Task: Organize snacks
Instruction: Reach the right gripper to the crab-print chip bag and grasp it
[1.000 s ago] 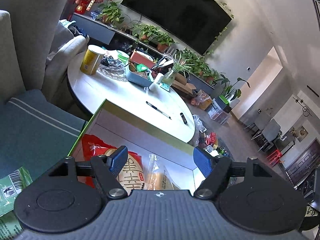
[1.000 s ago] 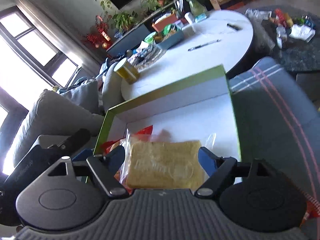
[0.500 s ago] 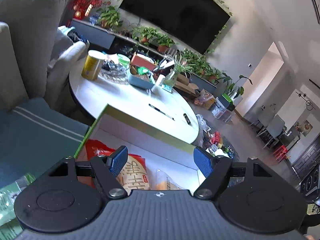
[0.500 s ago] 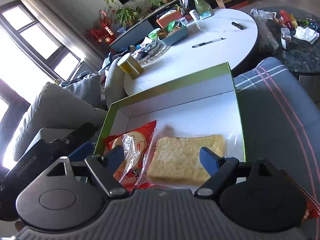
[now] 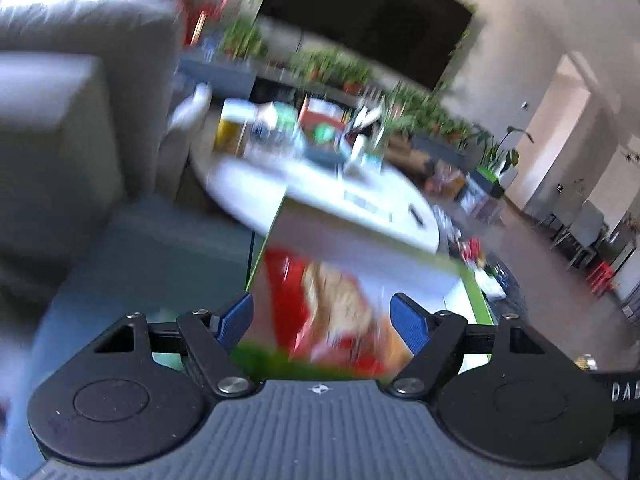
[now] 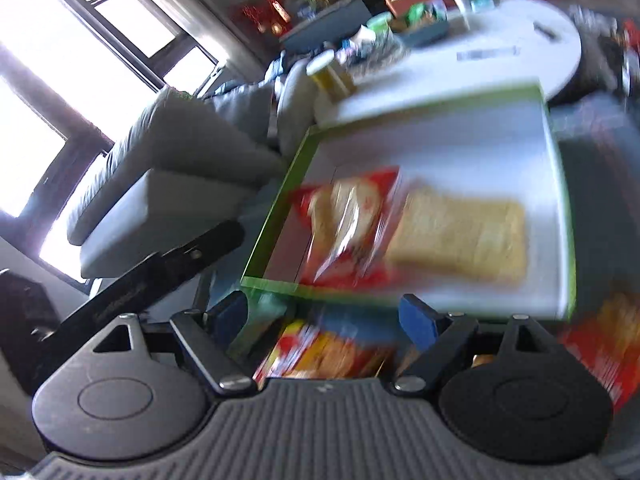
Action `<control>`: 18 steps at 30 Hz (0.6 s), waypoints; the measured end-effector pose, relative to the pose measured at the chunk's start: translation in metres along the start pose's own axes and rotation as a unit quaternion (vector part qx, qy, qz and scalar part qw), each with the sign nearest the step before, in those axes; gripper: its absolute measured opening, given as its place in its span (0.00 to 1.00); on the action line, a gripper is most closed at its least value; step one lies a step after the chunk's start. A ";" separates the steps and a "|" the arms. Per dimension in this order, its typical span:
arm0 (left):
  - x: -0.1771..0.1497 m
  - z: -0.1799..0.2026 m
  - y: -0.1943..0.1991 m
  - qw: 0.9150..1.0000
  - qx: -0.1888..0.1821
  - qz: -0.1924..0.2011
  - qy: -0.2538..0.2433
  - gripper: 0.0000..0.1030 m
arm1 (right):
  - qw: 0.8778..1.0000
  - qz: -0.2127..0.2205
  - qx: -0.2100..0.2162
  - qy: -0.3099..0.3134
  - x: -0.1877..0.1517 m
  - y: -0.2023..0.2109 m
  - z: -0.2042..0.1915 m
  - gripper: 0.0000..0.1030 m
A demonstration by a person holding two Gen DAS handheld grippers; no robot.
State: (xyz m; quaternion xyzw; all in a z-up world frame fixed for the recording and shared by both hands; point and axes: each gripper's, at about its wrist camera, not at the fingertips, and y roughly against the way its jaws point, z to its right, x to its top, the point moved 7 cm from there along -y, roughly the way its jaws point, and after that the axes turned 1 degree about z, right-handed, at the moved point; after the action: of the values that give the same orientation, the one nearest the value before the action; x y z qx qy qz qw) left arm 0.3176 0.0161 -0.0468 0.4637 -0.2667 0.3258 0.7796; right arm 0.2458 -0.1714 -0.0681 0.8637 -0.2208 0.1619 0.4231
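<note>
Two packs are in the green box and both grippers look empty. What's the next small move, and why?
Probably lower the right gripper onto the red-and-yellow snack pack lying outside the green box, just below its open jaws. The left gripper, jaws opening, holds nothing either.

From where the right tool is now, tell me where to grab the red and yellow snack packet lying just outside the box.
Probably take the red and yellow snack packet across its narrow width, coming down from above with the right tool. It lies flat in front of the green-rimmed box, below the open fingers. Blur hides its edges, so the exact seam is unclear.
</note>
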 end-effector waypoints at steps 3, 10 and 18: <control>-0.016 -0.015 0.006 0.997 -0.042 -0.047 0.051 0.70 | 1.000 -0.003 -0.004 -0.020 -0.018 0.003 -0.001 0.92; -0.050 -0.027 0.017 0.991 -0.066 -0.083 0.088 0.67 | 0.999 -0.006 -0.020 -0.025 -0.042 -0.006 -0.012 0.86; -0.073 -0.056 -0.009 0.986 -0.023 -0.099 0.129 0.63 | 0.997 -0.010 -0.061 -0.054 -0.055 -0.027 0.000 0.85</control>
State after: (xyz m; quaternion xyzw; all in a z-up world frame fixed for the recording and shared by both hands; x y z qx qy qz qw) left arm 0.2833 0.0437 -0.1282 0.4242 -0.1242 0.2981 0.8460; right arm 0.2132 -0.1438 -0.1115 0.8459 -0.2440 0.0976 0.4640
